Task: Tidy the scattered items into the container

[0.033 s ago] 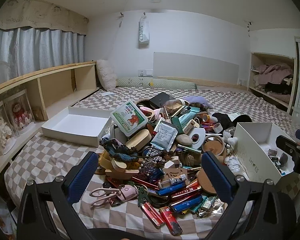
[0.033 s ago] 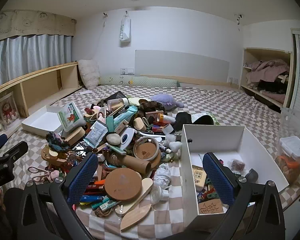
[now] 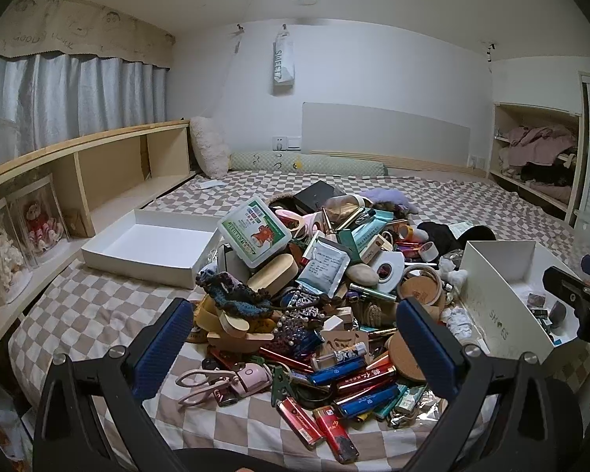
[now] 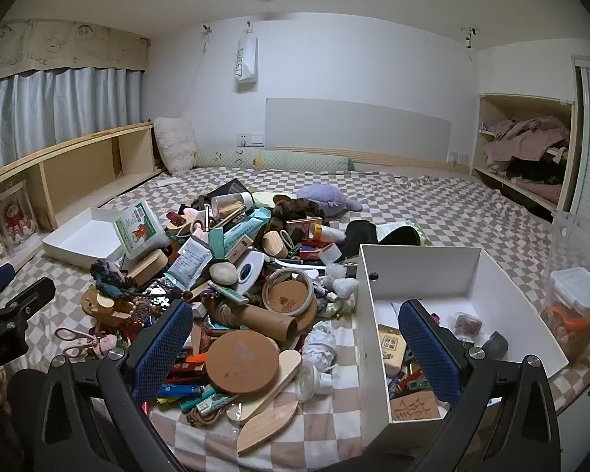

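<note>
Honestly, the pile of small stuff [image 3: 314,314] sits on the bed right ahead of both sets of spread, empty fingers [image 3: 173,350], with the white box [image 4: 424,271] already holding a few bits just past the right gripper [image 4: 295,348]. The lighters [image 3: 350,377] nearest the left gripper [image 3: 295,348] look light, stiff and slick, so I'd pinch one across its flat sides mid-length, while the crumpled tissue [image 4: 320,344] is soft and squishes anywhere.

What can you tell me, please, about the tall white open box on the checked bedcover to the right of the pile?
The tall white open box looks like thin card, rectangular, with no lid and a small dark hole in its left wall. It stands upright on the checked bedcover, just right of the pile. Faint lettering marks its outer side in the left wrist view. A few small items lie on its floor, most near the front corner. The right gripper, open, straddles its left wall.
</note>
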